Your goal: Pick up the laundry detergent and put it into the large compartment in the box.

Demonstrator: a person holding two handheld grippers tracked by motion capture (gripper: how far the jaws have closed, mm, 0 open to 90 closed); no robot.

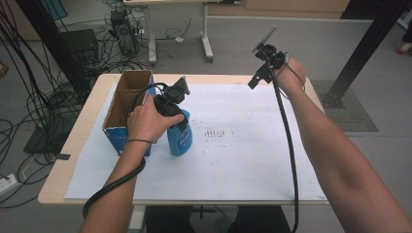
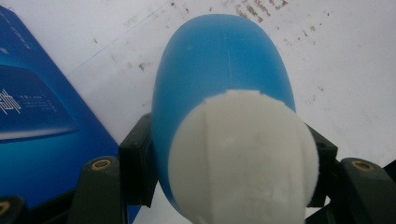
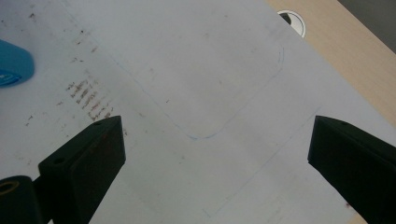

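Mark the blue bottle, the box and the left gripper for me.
Bottle [image 2: 219, 65]: left gripper view, blue body above the white cap.
Box [image 1: 127, 99]: high view, brown inner wall.
Left gripper [image 1: 176, 121]: high view, jaws clamped on the bottle's top.

1. Left gripper [image 1: 171, 108]: fingertips mostly hidden behind the hand [image 1: 145, 121] in high view, center-left.
2. Blue bottle [image 2: 224, 74]: in left gripper view its white cap [image 2: 243, 158] is cut off at bottom edge; label txt in high view too small to read.
3. Blue box [image 2: 37, 140]: cut by left edge of left gripper view, print blurred.
4. Right gripper [image 3: 215, 154]: both jaws cut off at bottom corners of right gripper view.
5. Cardboard box [image 1: 127, 104]: inside too dark to tell contents.
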